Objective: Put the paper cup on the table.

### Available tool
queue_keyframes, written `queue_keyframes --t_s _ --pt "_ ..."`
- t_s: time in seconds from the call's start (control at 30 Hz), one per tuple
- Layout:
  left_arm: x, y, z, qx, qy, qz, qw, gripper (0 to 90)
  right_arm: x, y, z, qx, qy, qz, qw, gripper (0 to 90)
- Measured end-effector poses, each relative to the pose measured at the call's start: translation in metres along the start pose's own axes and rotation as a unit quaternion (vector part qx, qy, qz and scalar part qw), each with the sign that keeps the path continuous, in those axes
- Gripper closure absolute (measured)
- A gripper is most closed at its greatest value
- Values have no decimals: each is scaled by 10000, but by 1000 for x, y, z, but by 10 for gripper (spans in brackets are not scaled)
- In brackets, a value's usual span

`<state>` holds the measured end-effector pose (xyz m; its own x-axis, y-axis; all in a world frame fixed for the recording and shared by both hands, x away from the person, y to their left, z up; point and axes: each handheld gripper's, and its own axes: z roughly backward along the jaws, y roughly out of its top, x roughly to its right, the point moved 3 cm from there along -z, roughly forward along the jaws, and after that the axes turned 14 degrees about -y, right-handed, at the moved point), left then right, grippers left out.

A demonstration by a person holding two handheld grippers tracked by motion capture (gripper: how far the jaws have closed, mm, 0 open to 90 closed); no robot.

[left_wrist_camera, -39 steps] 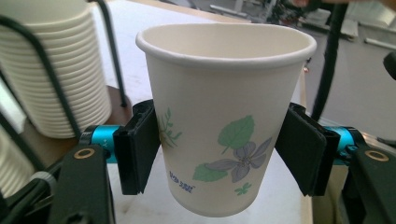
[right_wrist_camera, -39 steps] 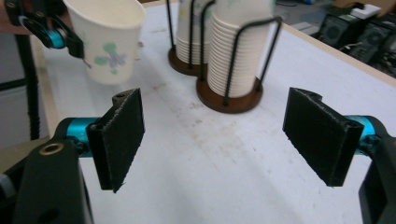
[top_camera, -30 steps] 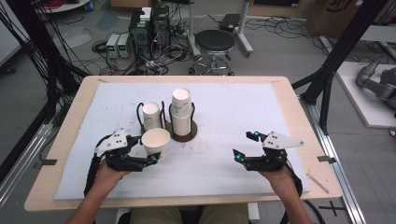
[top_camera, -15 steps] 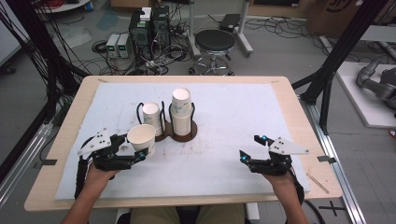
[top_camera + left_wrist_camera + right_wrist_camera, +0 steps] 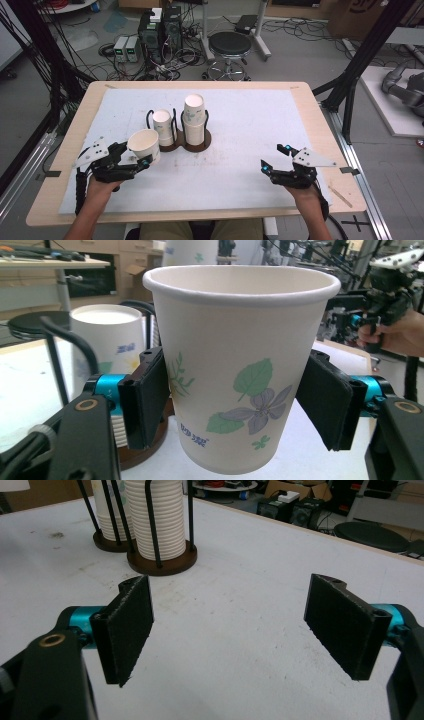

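Note:
A white paper cup (image 5: pixel 144 142) with a leaf and flower print (image 5: pixel 240 375) is upright between the jaws of my left gripper (image 5: pixel 135 155), which is shut on its sides just above the white mat at the front left. A dark wooden cup stand (image 5: pixel 192 145) holds a short stack of cups (image 5: pixel 162 125) and a taller stack (image 5: pixel 194 117) right behind the held cup. At the front right, my right gripper (image 5: pixel 275 158) stands open over the bare mat (image 5: pixel 232 625), nothing between its pads.
The white mat (image 5: pixel 250 115) covers most of the wooden table (image 5: pixel 310 100). In the right gripper view the stand's base (image 5: pixel 165 562) and taller stack (image 5: pixel 155 515) lie ahead to the left. A black stool (image 5: pixel 230 45) and electronics sit on the floor beyond the table.
My left gripper has carried the paper cup leftward, away from the front of the stand. The right gripper has drifted slightly to the right and stays open.

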<state>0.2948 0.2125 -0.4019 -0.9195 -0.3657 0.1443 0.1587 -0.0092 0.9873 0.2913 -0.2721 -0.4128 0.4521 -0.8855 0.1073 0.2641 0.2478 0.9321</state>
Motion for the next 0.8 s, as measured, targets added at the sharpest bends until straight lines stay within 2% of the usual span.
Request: queue_keyframes --t_s 0.13,0.3,0.5,0.57,0.73,0.8 --pt "-3 1 7 92 98 32 9999 316 1 0 0 13 -7 2 10000 204" --pt "-10 1 18 174 321 59 9993 316 0 -1 1 -7 19 50 10000 204" --pt "-22 0 32 243 690 1 9973 317 0 -2 4 11 46 55 10000 204" --pt "-30 -1 37 396 764 -19 9963 319 0 -3 5 2 52 43 10000 204" --pt "-39 -4 44 530 749 -120 9957 319 0 -3 6 25 51 43 10000 204" --pt "-44 -6 47 540 832 -146 9950 319 0 -3 6 25 47 45 10000 204"
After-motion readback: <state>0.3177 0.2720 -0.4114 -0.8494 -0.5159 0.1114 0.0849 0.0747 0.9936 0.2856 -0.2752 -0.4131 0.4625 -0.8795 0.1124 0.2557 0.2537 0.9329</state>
